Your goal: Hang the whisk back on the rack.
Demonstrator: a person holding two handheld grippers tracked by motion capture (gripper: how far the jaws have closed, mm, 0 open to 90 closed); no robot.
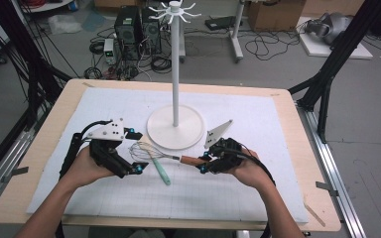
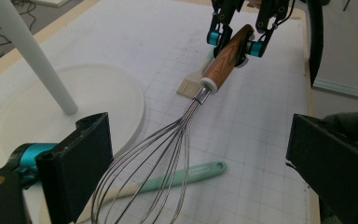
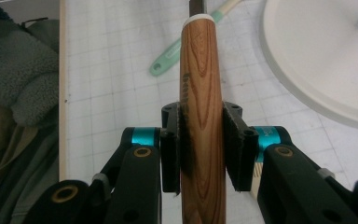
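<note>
Seen from above, a person's two hands work at a pale wooden table [image 1: 297,148] covered by a white gridded mat [image 1: 104,193], with computer towers, coiled cables and cardboard boxes on the grey floor beyond. The right gripper [image 1: 204,164] clamps the wooden handle of a whisk [image 1: 164,156], whose wire head points toward the left gripper [image 1: 136,151], its jaws spread apart beside the wires. A mint-green spatula [image 1: 160,169] lies on the mat under the whisk, just in front of the round base of a white rack stand [image 1: 175,126] that rises mid-table. In the left gripper view, the two black jaws stand wide apart with nothing pressed between them; the whisk's wire loops [image 2: 158,158] reach down between them, held off the mat, and the spatula [image 2: 191,174] rests flat below, while a small comb-like tan piece [image 2: 189,86] lies on the mat beneath the handle. In the right gripper view, the padded jaws press on both sides of the brown wooden handle [image 3: 201,116], the spatula's end [image 3: 168,59] and the stand's white base [image 3: 317,56] lying on the grid ahead, a grey fleece sleeve at the left.
</note>
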